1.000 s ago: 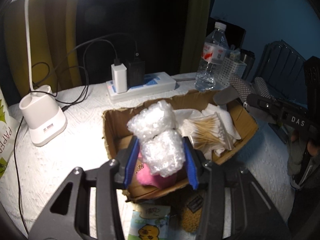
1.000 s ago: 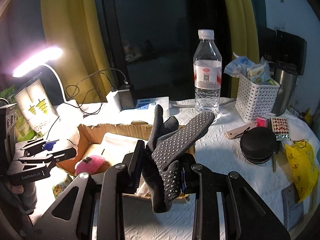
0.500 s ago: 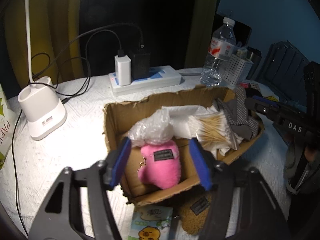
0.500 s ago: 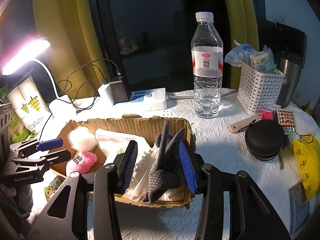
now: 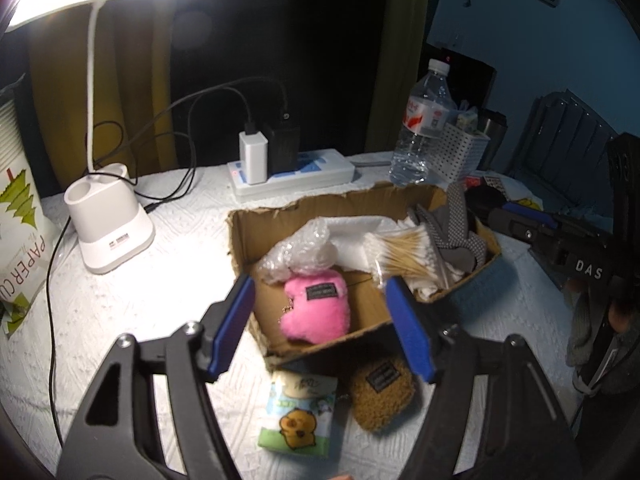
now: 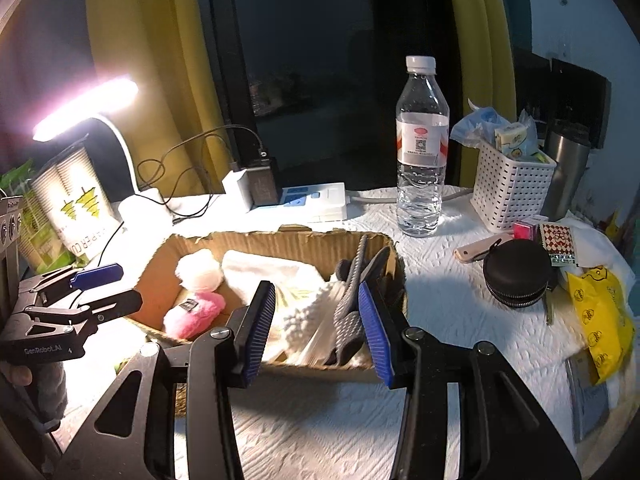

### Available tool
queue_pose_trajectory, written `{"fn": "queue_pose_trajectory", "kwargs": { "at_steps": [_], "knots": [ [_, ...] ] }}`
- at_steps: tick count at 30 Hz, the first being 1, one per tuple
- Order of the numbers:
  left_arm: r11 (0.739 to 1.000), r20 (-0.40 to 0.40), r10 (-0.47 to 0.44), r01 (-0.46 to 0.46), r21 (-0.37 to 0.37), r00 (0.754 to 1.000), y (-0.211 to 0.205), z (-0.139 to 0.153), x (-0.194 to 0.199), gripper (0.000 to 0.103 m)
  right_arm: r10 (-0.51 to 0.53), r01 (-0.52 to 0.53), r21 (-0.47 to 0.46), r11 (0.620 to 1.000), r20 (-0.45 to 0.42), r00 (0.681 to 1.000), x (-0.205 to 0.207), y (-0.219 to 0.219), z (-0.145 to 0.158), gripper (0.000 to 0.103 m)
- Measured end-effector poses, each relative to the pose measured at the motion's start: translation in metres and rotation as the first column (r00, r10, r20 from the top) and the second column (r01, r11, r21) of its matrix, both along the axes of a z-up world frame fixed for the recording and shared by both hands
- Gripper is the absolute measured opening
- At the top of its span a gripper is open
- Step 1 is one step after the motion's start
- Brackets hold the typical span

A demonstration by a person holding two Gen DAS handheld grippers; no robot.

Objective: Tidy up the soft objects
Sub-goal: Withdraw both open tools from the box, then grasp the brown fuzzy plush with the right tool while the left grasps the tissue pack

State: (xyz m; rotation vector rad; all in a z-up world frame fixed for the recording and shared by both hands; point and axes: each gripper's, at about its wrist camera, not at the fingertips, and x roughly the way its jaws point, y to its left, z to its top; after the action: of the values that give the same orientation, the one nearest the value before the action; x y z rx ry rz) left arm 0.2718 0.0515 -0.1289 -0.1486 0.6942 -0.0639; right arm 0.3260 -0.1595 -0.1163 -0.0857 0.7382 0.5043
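Note:
A torn cardboard box [image 5: 320,204] [image 6: 280,240] sits mid-table. In it lie a pink plush [image 5: 316,308] [image 6: 196,314], bubble wrap [image 5: 296,252], white cloth [image 5: 352,232], a pack of cotton swabs [image 5: 404,252] and a grey dotted glove [image 5: 456,232] [image 6: 352,300]. My left gripper [image 5: 320,328] is open and empty, just above the box's near edge. My right gripper [image 6: 316,328] is open and empty, pulled back over the box's near side, the glove between its jaws but free. A brown plush [image 5: 380,392] and a tissue pack [image 5: 298,416] lie on the table in front of the box.
A white lamp base [image 5: 108,220] and paper cup sleeve [image 5: 20,240] stand left. A power strip with chargers [image 5: 288,172] and a water bottle [image 6: 422,152] stand behind the box. A white basket [image 6: 512,184], black round case [image 6: 516,276] and yellow bag [image 6: 604,312] sit right.
My left gripper opened, dropped the bubble wrap into the box and drew back. My right gripper lowered the glove into the box, opened and let it go.

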Motion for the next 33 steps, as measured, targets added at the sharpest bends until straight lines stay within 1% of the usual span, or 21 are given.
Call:
{"fn": "queue_pose_trajectory", "kwargs": {
  "at_steps": [13, 20, 28, 33],
  "knots": [
    [1.000, 0.026, 0.001, 0.000, -0.020, 1.000, 0.008, 0.000, -0.042, 0.069, 0.034, -0.033, -0.021, 0.999, 0.015, 0.999, -0.039, 0.019, 0.010, 0.046],
    [0.999, 0.019, 0.011, -0.010, -0.041, 1.000, 0.017, -0.007, -0.057, 0.070, 0.057, -0.057, -0.043, 0.997, -0.003, 0.998, -0.055, 0.036, 0.003, 0.046],
    [0.998, 0.018, 0.020, -0.019, -0.056, 1.000, 0.028, -0.015, -0.070, 0.070, 0.084, -0.084, -0.062, 0.995, -0.003, 0.996, -0.067, 0.055, 0.002, 0.046],
    [0.998, 0.000, 0.027, -0.027, -0.060, 1.000, 0.036, -0.025, -0.076, 0.070, 0.095, -0.096, -0.071, 0.993, -0.024, 0.995, -0.072, 0.066, -0.007, 0.046]
  ]
}}
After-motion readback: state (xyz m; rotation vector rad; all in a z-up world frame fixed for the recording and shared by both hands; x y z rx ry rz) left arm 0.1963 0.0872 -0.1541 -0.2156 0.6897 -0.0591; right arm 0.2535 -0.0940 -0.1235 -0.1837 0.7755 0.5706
